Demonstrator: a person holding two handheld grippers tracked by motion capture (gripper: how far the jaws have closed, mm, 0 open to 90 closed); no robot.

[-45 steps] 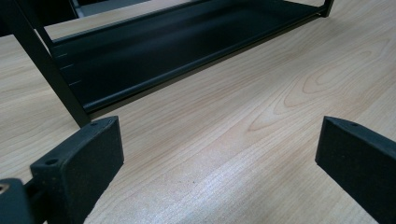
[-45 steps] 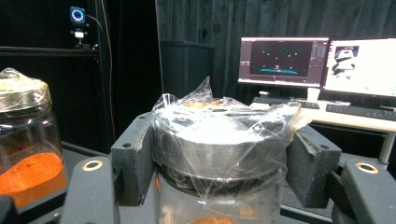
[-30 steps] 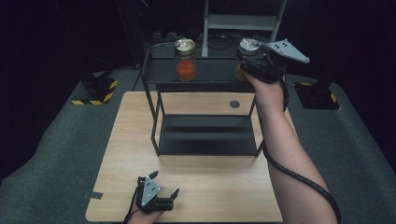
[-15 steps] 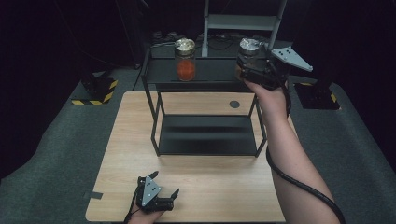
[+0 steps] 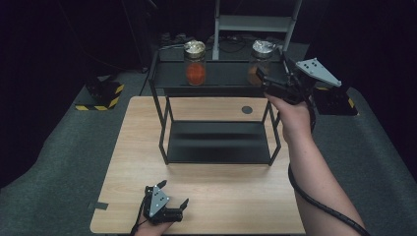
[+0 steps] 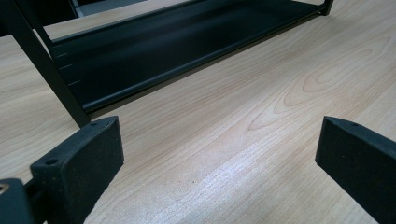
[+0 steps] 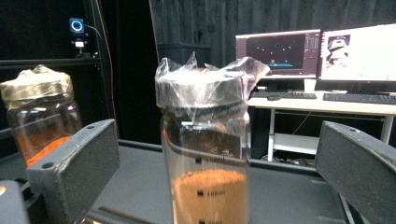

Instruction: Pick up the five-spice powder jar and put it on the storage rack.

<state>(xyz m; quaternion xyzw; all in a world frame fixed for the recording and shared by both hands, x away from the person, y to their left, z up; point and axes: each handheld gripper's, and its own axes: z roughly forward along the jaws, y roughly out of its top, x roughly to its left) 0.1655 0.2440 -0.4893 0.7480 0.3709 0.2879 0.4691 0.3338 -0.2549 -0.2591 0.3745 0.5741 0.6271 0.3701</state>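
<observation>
Black jaws of the right gripper (image 7: pixel 217 186) wide apart, just opened over the last moment, one pad to each side of the jar (image 7: pixel 205 154) and neither pressing on it. Glass, clear, tall and straight-walled, printed with small dark marks down the front; brown powder filling the lower part, empty above. Flat grey lid on top, wrapped in crinkled clear film that sticks up in peaks round the rim. Seen from the high view, same jar (image 5: pixel 259 61) upright near the right end of the top shelf of the black metal rack (image 5: pixel 216 83), with the right gripper (image 5: pixel 263 78) held level at shelf height just in front of it, grey three-cornered plate on top, cable trailing down along the forearm.

Further left on the same shelf, well apart, a second jar (image 5: pixel 195 63) with orange-red powder and a gold-toned foil-like cover; same one at the left edge of the right gripper view (image 7: pixel 39 114).

Lower shelf of the rack bare and dark, rack standing on the pale wooden table (image 5: pixel 128 196).

Down at the near edge of the table, left gripper (image 5: pixel 173 192) low over the wood, jaws spread wide with nothing between them, only grain of the tabletop (image 6: pixel 224 140) and the rack's bottom shelf (image 6: pixel 163 51) ahead
</observation>
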